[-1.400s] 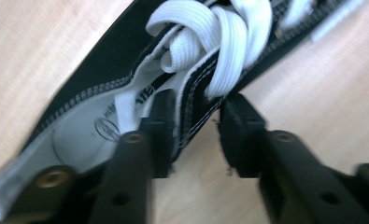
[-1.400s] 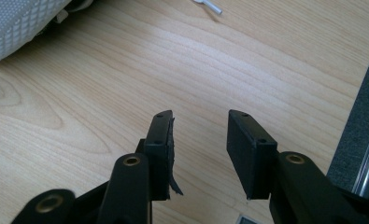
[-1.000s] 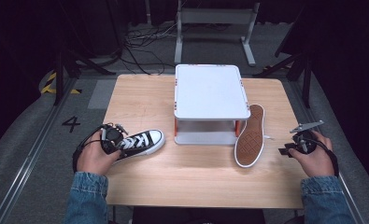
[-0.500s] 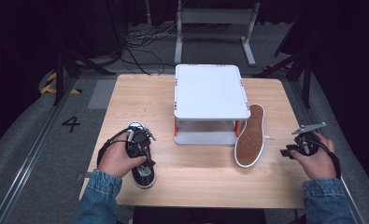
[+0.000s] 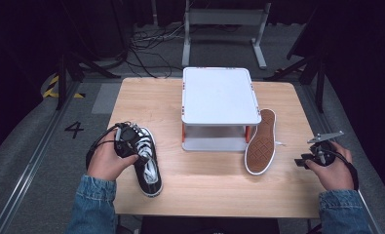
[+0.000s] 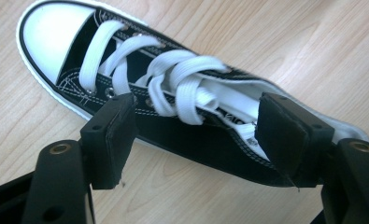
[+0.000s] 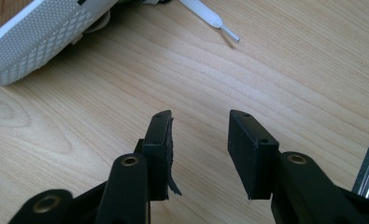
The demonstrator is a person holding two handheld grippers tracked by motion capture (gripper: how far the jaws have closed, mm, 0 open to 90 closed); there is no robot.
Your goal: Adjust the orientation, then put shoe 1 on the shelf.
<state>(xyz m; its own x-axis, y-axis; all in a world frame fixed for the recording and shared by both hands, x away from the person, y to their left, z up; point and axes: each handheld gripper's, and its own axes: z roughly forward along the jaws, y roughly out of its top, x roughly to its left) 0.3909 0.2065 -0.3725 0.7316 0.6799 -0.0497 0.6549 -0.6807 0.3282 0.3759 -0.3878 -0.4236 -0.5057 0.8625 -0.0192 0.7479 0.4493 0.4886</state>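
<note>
A black canvas shoe (image 5: 150,170) with white laces stands on the wooden table (image 5: 204,180) at the front left, toe toward the person. My left gripper (image 5: 127,141) hovers over its heel end. In the left gripper view the shoe (image 6: 182,93) runs slantwise under the left gripper (image 6: 196,121), whose jaws stand wide apart over the laces and collar without pinching them. A second shoe (image 5: 260,141) leans on its side against the white stand (image 5: 219,95), brown sole outward. My right gripper (image 5: 319,150) is near the table's right edge; it (image 7: 201,126) is open with bare wood between the jaws.
The white two-level stand sits mid-table toward the back. In the right gripper view the second shoe's white sole edge (image 7: 42,42) and a loose lace tip (image 7: 215,21) lie just ahead. The floor at left carries a painted 4 (image 5: 74,129).
The black shoe has swung from pointing right to pointing toward the person and shifted toward the front. The left hand moved with it. The right hand has stayed put.
</note>
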